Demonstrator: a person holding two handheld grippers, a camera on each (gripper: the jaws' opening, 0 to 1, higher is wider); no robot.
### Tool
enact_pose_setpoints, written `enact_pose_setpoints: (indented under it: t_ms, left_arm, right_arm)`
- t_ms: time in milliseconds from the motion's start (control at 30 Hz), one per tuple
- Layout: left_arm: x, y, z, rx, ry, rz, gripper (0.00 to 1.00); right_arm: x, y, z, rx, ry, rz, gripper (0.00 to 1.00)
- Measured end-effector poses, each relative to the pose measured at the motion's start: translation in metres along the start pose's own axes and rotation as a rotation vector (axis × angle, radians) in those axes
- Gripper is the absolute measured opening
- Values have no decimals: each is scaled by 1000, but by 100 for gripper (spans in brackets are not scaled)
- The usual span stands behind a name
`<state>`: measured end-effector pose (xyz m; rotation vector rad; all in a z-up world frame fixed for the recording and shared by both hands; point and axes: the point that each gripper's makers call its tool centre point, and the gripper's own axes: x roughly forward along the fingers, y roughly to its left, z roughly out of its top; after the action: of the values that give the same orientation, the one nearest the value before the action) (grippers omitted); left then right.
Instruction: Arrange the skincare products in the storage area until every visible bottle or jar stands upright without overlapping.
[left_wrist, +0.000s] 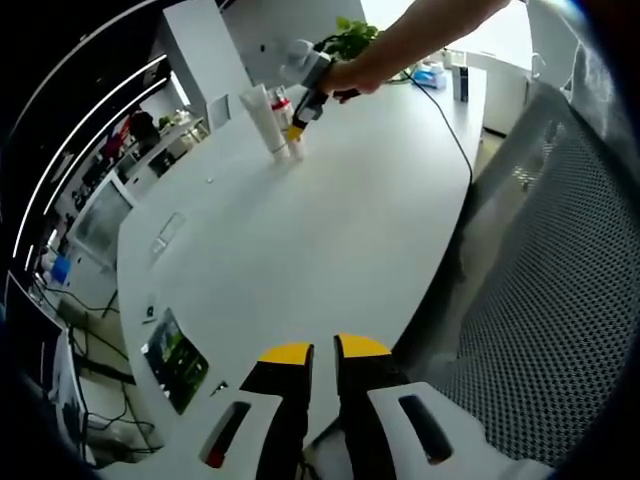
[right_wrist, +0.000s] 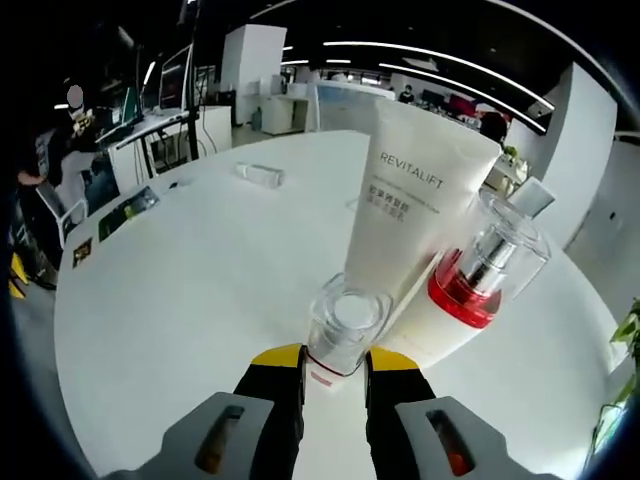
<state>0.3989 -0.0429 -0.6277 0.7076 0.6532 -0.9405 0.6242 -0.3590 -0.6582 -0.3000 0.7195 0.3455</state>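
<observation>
Right tool (right_wrist: 332, 362) pinches clear-capped bottle (right_wrist: 343, 330); behind, white tube (right_wrist: 415, 215) reads "REVITALIFT". Left tool (left_wrist: 323, 352) nearly closed.

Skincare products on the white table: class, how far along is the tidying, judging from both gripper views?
Looks done: the white REVITALIFT tube and the clear red-based pump bottle stand upright, close together. In hand: the right gripper has its jaws on either side of the small clear bottle, which is upright. Left: release it standing clear of the tube, and deal with the small clear item lying farther back. The left gripper waits.
</observation>
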Motion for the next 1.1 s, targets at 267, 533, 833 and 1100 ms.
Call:
enact_pose_setpoints:
  t_ms: [267, 533, 833, 1100]
  left_arm:
    - [0, 0, -1, 7, 5, 2, 7]
    - [0, 0, 0, 9, 5, 1, 7]
    - [0, 0, 0, 13, 5, 3, 7]
    - [0, -1, 0, 19, 6, 0, 7]
  right_arm:
    - [0, -2, -1, 13, -6, -2, 15]
    - [0, -3, -1, 11, -11, -2, 15]
    - [1, -2, 0, 3, -9, -3, 15]
    - [1, -3, 0, 11, -6, -8, 15]
